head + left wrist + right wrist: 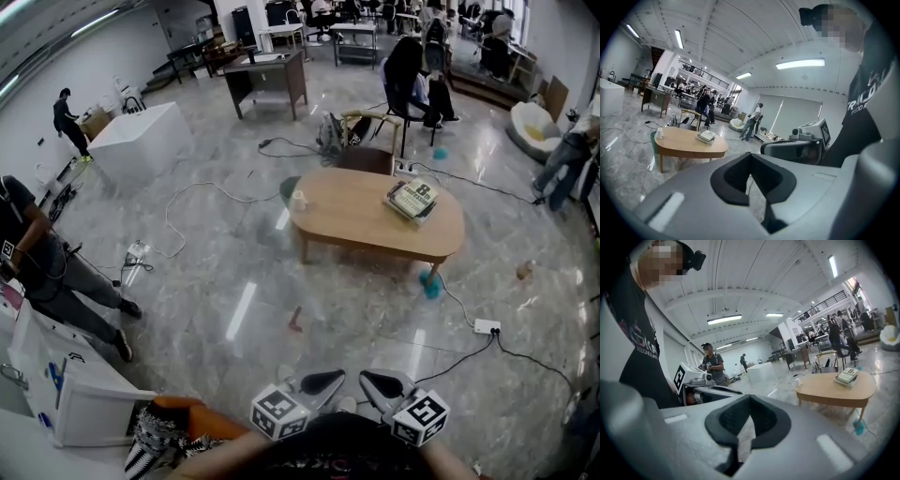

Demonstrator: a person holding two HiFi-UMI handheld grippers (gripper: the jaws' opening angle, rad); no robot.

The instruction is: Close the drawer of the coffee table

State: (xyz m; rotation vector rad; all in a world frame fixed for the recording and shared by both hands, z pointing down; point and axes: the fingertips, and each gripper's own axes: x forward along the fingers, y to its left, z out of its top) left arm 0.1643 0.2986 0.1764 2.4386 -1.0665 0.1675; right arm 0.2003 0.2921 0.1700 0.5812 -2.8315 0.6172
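Note:
The oval wooden coffee table [361,230] stands on the floor some way ahead, with a stack of books [412,199] and a white cup [298,199] on it. A dark brown shape [366,159] sits against its far edge; I cannot tell whether this is the drawer. My left gripper [328,380] and right gripper [375,382] are side by side close to my body, both shut and empty, far from the table. The table [689,143] appears beyond the left gripper [750,157]. It [834,387] also appears beyond the right gripper [749,398].
Cables trail across the glossy floor, with a power strip [487,326] right of the table and a teal object [431,286] by its leg. A person [47,272] stands at the left beside a white cabinet [66,394]. A white block [141,141], desks and chairs are further back.

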